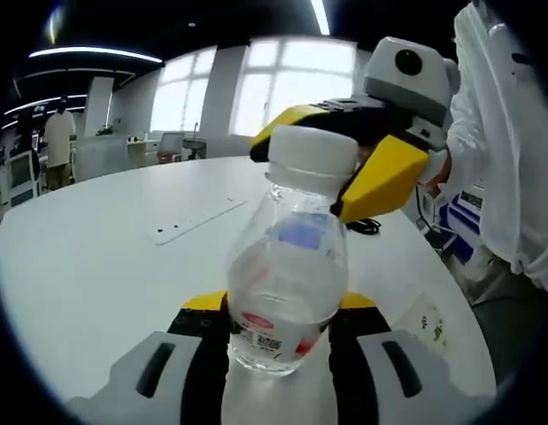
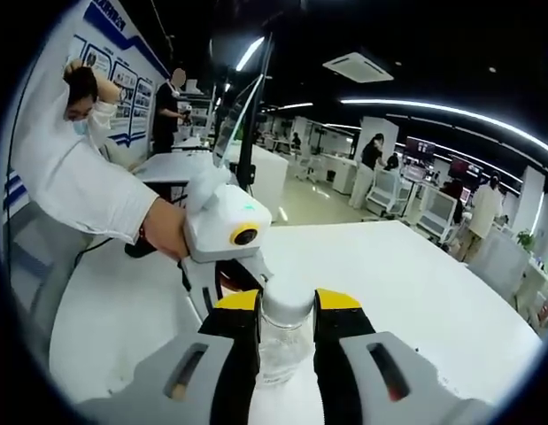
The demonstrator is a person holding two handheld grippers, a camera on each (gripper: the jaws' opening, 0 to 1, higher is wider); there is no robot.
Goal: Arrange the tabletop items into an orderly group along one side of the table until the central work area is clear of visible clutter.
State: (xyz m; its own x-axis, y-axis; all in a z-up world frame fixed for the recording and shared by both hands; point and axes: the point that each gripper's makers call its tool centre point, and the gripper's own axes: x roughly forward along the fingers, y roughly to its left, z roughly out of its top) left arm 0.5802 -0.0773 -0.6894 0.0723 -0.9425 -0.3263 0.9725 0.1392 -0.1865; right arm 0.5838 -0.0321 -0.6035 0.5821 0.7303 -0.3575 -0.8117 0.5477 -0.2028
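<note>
From the left gripper view I see my left gripper (image 1: pixel 278 332) low over the round white table (image 1: pixel 105 266), its jaws narrowed onto the lower body of a clear plastic bottle with a white screw cap and a red-and-white label (image 1: pixel 287 283). The bottle stands roughly upright between them, leaning a little to the right in that view, near the table's edge on the side where the person stands. My right gripper (image 1: pixel 344 150) comes in from the upper right, angled down, its yellow-tipped jaws meeting the bottle at the cap. A hand and a white sleeve (image 1: pixel 504 133) show behind it.

In the right gripper view, the right gripper (image 2: pixel 287 328) has its jaws drawn in close on either side of the white cap, with the bottle (image 2: pixel 282 350) running down between them. The left gripper (image 2: pixel 229 235) sits just beyond the cap, held by a person's hand (image 2: pixel 163 232).

The bottle's base is hidden by the left jaws, so I cannot tell whether it rests on the table or is lifted. The label print is too small to read. A flat white strip (image 1: pixel 198 221) lies farther out on the table. A black cable (image 1: pixel 366 226) shows partly behind the right gripper.
</note>
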